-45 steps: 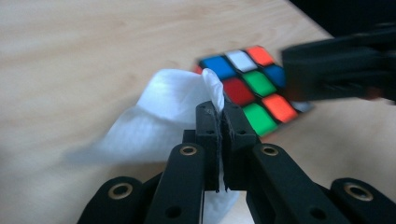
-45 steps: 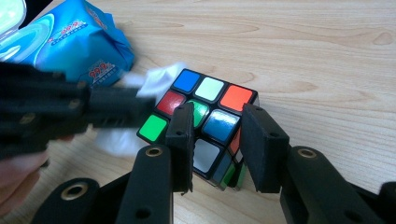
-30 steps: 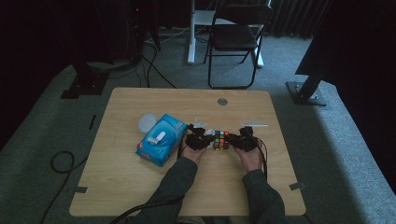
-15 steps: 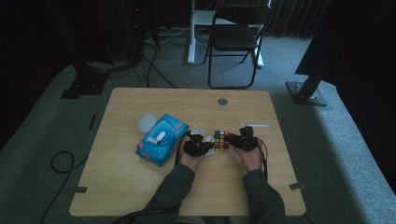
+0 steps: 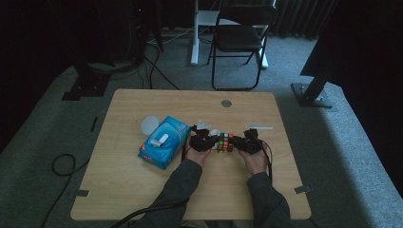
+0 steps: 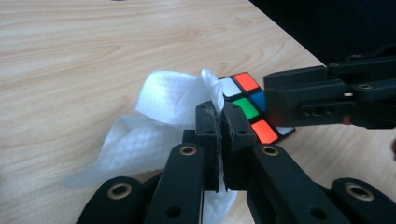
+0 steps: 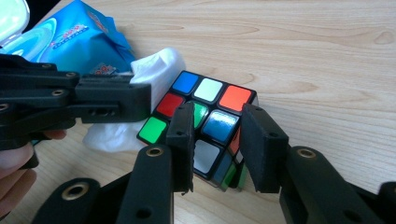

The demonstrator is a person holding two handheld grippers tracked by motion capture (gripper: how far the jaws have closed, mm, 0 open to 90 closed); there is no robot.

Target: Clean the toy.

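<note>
A Rubik's cube [image 5: 225,141] rests on the wooden table [image 5: 142,190] between my two grippers. My left gripper [image 6: 218,109] is shut on a crumpled white tissue [image 6: 163,100], which lies against the cube [image 6: 246,108] on its left side. From the right, my right gripper [image 7: 217,116] has its jaws closed around the near corner of the cube [image 7: 210,91]. In the high view the left gripper [image 5: 202,140] and right gripper [image 5: 248,142] face each other across the cube. The tissue [image 7: 154,70] touches the cube's far side.
A blue tissue pack [image 5: 164,141] lies left of the grippers, with a white round lid [image 5: 150,124] behind it. Behind the right gripper a thin white strip [image 5: 259,127] lies flat. A grey grommet [image 5: 226,103] sits near the far edge. A black chair [image 5: 240,38] stands beyond the table.
Both grippers stay at the cube. The left one with the tissue has shifted only slightly against it.
</note>
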